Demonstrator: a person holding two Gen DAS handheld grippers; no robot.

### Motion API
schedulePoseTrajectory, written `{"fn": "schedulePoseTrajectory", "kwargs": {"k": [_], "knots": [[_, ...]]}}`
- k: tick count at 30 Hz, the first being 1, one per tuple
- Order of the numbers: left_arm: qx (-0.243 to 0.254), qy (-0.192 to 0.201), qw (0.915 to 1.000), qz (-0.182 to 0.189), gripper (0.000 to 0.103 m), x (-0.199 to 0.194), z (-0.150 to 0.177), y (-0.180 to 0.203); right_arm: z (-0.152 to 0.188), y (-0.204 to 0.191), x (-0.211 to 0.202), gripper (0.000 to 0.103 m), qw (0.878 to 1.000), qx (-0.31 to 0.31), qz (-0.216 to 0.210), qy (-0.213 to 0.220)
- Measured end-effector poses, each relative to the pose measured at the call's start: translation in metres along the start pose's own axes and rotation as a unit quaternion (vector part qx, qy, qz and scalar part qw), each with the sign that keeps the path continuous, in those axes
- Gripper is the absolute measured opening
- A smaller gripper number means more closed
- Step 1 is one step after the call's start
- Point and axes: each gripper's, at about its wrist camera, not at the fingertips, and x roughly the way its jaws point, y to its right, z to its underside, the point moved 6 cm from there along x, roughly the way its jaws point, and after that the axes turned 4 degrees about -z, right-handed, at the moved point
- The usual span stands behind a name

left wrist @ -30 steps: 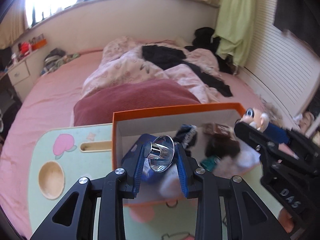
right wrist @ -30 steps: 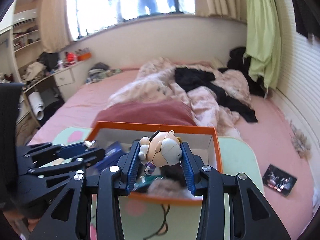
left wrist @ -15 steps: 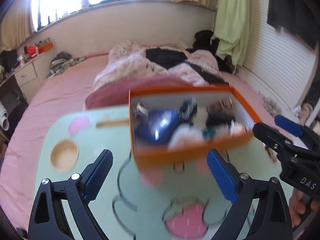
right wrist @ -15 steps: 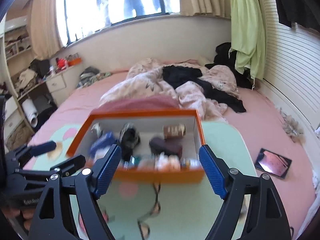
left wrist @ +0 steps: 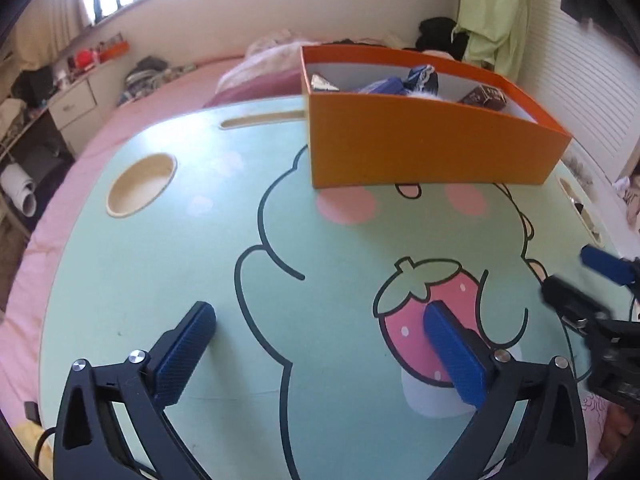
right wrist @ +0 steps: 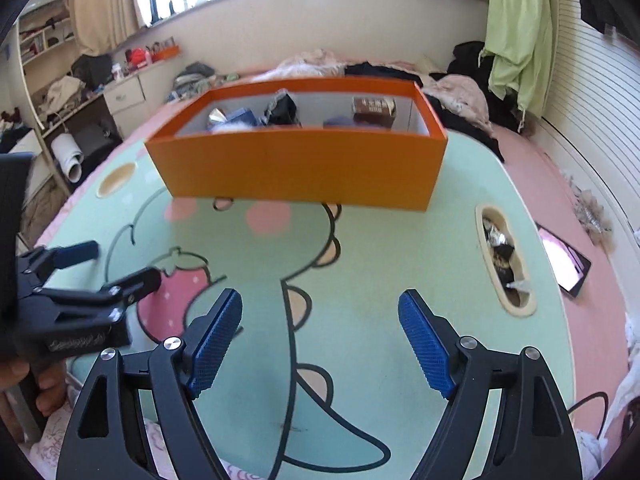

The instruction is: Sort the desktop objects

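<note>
- The orange box [right wrist: 298,168] stands on the far half of the mint-green lap table [right wrist: 380,280], over the head of the cartoon dinosaur printed on the top.
- Its long axis runs across the table from left to right; the open top faces up, and a long side wall faces both cameras.
- From the left wrist view the box [left wrist: 424,140] is seen at a slant, its near left corner closest and its long wall running away to the right.
- Inside the box lie several small things: a shiny silver piece [right wrist: 217,117] at the left end, a blue packet [right wrist: 244,115] beside it, a dark bundle [right wrist: 282,108] near the middle, and a brown carton [right wrist: 374,110] toward the right end.
- The left gripper [left wrist: 320,322] hangs above the bare tabletop near the printed strawberry [left wrist: 416,320]; its jaws are opening wide, with nothing between the blue pads.
- The right gripper [right wrist: 320,316] hangs over the dinosaur's body, jaws spread apart and empty.
- Both grippers are well apart from the box, on the near side of it.
- A phone [right wrist: 564,264] lies on the pink bedding to the right of the table.
</note>
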Motion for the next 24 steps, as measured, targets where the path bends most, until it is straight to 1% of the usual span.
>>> {"fn": "schedulePoseTrajectory", "kwargs": {"k": [1,2,3,13,24], "knots": [[0.000,0.000,1.0000,0.000,0.103,0.000,0.000,-0.001,0.004,0.003,0.005,0.086,1.000,0.004,0.001,-0.014],[0.000,-0.001,1.0000,0.000,0.103,0.000,-0.001,-0.001,0.008,0.005,0.011,0.093,1.000,0.002,0.016,-0.020],[0.000,-0.001,1.0000,0.000,0.103,0.000,-0.001,-0.002,0.010,0.008,0.014,0.103,0.999,0.001,0.029,-0.030],[0.014,-0.001,0.9999,0.009,0.103,0.006,-0.003,0.003,0.008,0.010,0.017,0.103,0.999,0.000,0.032,-0.026],[0.016,0.000,0.9998,0.010,0.103,0.008,-0.003,0.003,0.007,0.009,0.016,0.103,0.999,0.001,0.032,-0.026]]}}
